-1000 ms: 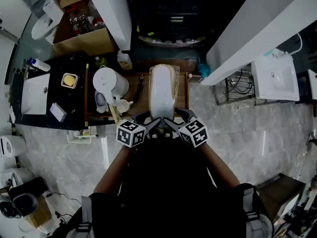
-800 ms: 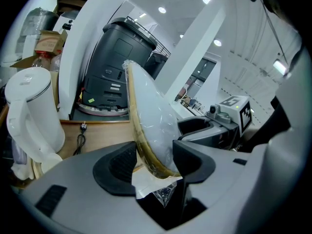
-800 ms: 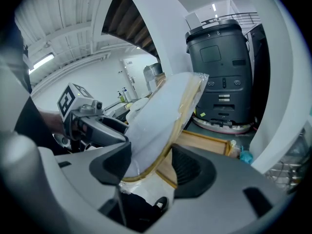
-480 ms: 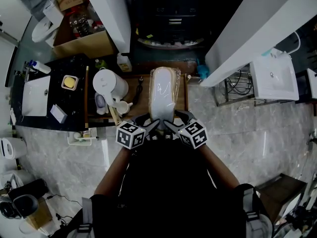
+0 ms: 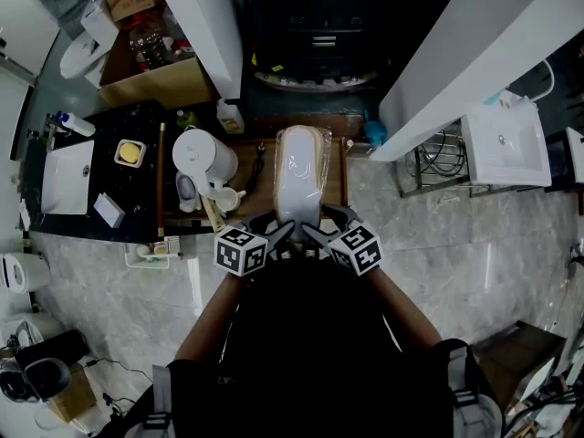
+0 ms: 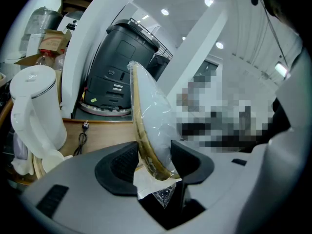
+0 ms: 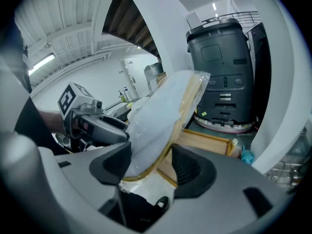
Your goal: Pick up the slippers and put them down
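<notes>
Probably light, soft and slick-wrapped, the slippers (image 5: pixel 301 176) are pinched at their near end by the left hand-held gripper (image 6: pixel 154 164), jaws just tightened, and the right hand-held gripper (image 7: pixel 152 167).

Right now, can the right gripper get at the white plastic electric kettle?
Probably not: the right gripper holds the plastic-wrapped white slippers, and the white kettle stands on their far side, to the left.
</notes>
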The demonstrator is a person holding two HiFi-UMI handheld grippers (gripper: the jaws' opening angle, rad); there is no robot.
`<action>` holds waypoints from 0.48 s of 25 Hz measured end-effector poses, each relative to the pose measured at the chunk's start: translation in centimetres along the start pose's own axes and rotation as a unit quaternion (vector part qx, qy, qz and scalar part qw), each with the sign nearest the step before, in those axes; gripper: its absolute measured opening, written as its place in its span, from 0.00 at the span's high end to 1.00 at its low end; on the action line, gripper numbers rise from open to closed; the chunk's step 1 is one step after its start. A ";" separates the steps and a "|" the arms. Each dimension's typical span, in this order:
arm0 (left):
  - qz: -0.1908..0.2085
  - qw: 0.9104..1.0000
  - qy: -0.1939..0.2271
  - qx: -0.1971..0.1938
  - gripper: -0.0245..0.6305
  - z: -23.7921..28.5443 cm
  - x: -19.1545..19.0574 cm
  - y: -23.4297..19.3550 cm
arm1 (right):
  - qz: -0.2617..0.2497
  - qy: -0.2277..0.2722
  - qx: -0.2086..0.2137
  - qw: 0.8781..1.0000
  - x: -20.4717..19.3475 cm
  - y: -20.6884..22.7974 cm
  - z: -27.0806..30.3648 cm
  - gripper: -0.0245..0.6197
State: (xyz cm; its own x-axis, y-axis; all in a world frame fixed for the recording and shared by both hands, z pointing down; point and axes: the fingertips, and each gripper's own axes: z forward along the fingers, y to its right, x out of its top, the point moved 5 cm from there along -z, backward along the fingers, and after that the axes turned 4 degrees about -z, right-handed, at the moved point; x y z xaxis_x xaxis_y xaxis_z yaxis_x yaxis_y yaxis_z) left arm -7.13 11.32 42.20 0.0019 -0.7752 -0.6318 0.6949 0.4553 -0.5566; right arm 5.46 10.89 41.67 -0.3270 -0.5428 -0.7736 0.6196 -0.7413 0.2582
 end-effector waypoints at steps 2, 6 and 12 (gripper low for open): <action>0.000 1.000 0.001 0.000 0.64 0.0 0.0 0.0 | 0.000 0.000 0.000 1.000 0.1 0.0 0.1 0.55; -0.002 1.000 -0.001 0.001 0.64 0.0 0.0 -0.1 | -0.002 -0.002 0.000 1.000 0.1 0.0 0.1 0.55; -0.003 1.000 -0.002 0.002 0.64 0.0 -0.1 -0.2 | -0.001 -0.003 0.001 1.000 0.0 0.0 0.2 0.55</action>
State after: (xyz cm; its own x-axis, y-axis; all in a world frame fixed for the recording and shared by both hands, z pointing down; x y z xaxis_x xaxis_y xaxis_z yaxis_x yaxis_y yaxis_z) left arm -7.25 11.33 42.41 0.0010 -0.7797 -0.6261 0.6972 0.4494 -0.5585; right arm 5.33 10.84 41.82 -0.3329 -0.5439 -0.7703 0.6180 -0.7428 0.2574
